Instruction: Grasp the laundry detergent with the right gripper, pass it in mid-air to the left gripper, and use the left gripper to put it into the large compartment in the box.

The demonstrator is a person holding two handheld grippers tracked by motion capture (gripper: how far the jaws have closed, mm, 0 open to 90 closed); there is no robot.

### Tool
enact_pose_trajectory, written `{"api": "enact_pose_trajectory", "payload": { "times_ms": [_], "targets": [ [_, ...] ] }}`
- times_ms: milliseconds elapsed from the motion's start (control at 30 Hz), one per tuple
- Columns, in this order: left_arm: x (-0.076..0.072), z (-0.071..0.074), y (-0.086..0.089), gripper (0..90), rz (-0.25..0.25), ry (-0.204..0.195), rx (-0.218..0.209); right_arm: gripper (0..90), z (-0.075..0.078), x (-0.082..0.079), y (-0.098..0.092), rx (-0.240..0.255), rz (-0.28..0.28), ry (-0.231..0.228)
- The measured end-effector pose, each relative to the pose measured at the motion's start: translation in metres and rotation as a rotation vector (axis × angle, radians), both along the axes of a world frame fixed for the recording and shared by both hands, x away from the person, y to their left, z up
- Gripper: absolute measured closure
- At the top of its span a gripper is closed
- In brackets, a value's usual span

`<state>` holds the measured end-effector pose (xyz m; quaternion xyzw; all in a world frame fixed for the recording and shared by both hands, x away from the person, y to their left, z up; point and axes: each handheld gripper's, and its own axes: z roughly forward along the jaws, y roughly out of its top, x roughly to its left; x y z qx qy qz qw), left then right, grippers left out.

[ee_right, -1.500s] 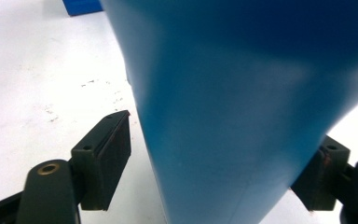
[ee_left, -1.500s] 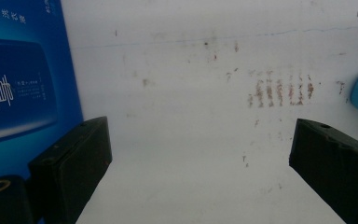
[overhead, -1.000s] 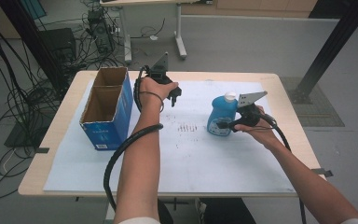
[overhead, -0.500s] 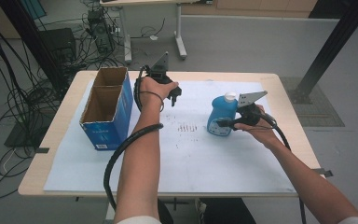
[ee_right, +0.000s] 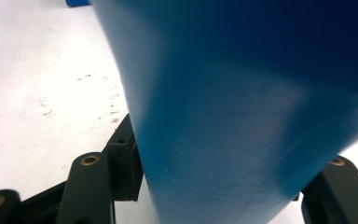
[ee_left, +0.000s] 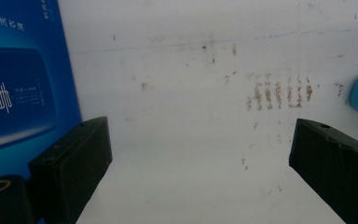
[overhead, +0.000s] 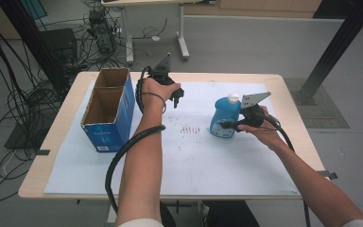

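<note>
A grey floor strewn with cables is surrounding the wooden table [overhead: 288, 94], which is carrying a white sheet [overhead: 208, 161] marked with a patch of reddish smudges [overhead: 189, 128] at centre frame. At the left of the high view, an open blue cardboard box [overhead: 108, 111] is standing on the sheet. Right of centre, a blue bottle [overhead: 224, 118] with a white cap [overhead: 234, 97] is standing upright on the sheet. You are holding the right gripper [overhead: 228, 125] level against the bottle's lower body; its jaws have just been closing and are now pressing on the bottle from both sides, as the right gripper view shows, where the blue wall [ee_right: 242, 116] is sitting between the two black jaws. You are keeping the left gripper [overhead: 176, 100] above the sheet at upper centre, just right of the box. In the left gripper view its jaws are standing wide apart over bare sheet [ee_left: 177, 154], with the box face [ee_left: 23, 88] at far left and nothing between them.
</note>
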<state>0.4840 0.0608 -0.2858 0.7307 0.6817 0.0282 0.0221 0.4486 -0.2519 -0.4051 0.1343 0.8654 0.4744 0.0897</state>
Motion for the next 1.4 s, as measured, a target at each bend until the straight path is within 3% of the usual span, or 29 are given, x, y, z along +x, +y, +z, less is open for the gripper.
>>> {"api": "enact_pose_trajectory", "payload": {
  "times_ms": [1400],
  "targets": [
    [-0.0021, 0.0027, 0.0005, 6.2, 0.003, -0.003, 0.006, 42.3, -0.0006, -0.001, -0.0006, 0.005, 0.006, -0.01]
  ]
}}
